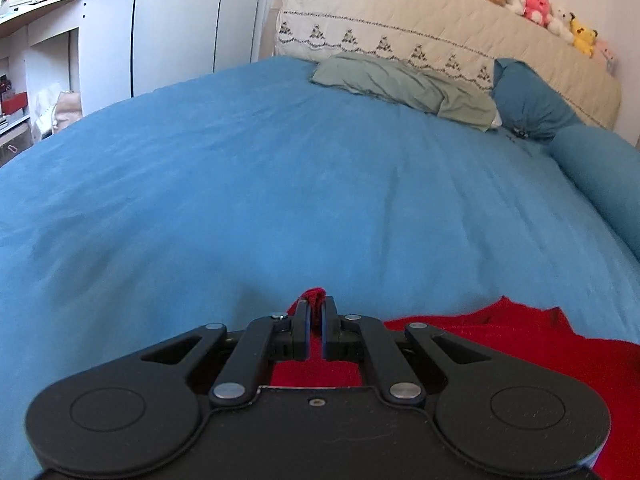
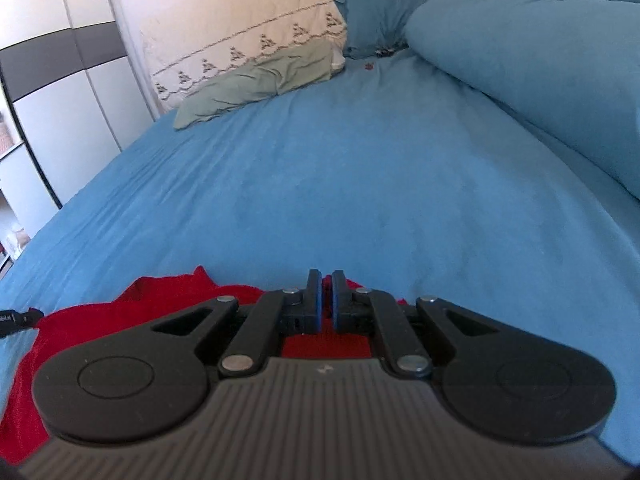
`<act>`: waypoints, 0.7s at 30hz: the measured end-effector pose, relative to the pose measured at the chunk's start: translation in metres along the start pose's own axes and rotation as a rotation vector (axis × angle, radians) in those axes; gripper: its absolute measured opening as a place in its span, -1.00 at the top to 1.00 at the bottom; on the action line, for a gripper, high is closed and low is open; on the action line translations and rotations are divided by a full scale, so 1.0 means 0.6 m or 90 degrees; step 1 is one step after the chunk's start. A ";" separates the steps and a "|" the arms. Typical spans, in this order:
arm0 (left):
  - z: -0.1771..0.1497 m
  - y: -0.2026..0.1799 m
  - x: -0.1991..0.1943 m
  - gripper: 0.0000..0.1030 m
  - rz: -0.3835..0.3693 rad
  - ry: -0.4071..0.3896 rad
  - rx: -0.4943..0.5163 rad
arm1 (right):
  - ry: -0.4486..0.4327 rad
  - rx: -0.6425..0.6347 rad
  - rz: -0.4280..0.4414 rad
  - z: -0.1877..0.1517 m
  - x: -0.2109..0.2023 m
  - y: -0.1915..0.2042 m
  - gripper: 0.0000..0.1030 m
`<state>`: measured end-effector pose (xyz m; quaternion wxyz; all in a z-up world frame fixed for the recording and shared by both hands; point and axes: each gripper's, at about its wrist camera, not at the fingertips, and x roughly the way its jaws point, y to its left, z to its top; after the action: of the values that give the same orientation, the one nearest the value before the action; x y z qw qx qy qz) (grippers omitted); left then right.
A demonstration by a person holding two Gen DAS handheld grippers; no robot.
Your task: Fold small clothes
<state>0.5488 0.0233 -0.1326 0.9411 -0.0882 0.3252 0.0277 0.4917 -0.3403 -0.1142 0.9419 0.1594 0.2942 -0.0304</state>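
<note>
1. The left claw (image 1: 316, 308) is pinched nearly closed, with a tuft of the bright red knitted garment (image 1: 520, 340) bunched between its fingers.
2. In the left wrist view, the rest of that red knit spreads out toward 4 o'clock from the claw, lying on the blue bedsheet (image 1: 240, 180).
3. The right claw (image 2: 327, 284) is squeezed down to a thin gap with red fabric showing in it, so it looks clamped on the same garment (image 2: 100, 320).
4. From the right wrist view the garment trails off toward 8 o'clock.
5. Up at 12 to 1 o'clock by the headboard there's a crumpled sage-green cloth (image 1: 404, 84) and a dark blue pillow (image 1: 528, 100).
</note>
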 end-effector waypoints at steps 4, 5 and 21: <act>0.007 -0.001 -0.061 -0.68 0.002 -0.071 0.019 | -0.027 -0.023 0.000 -0.002 -0.027 0.005 -0.72; 0.001 -0.001 -0.089 -0.72 -0.001 -0.098 0.039 | -0.055 -0.037 0.001 -0.008 -0.048 0.012 -0.81; -0.192 0.028 -0.151 -0.90 -0.077 0.101 0.153 | 0.058 -0.119 0.033 -0.195 -0.121 0.019 -1.00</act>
<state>0.4055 0.0192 -0.1680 0.9161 0.0042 0.3939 -0.0752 0.3695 -0.2951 -0.1610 0.9389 0.0793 0.3338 0.0286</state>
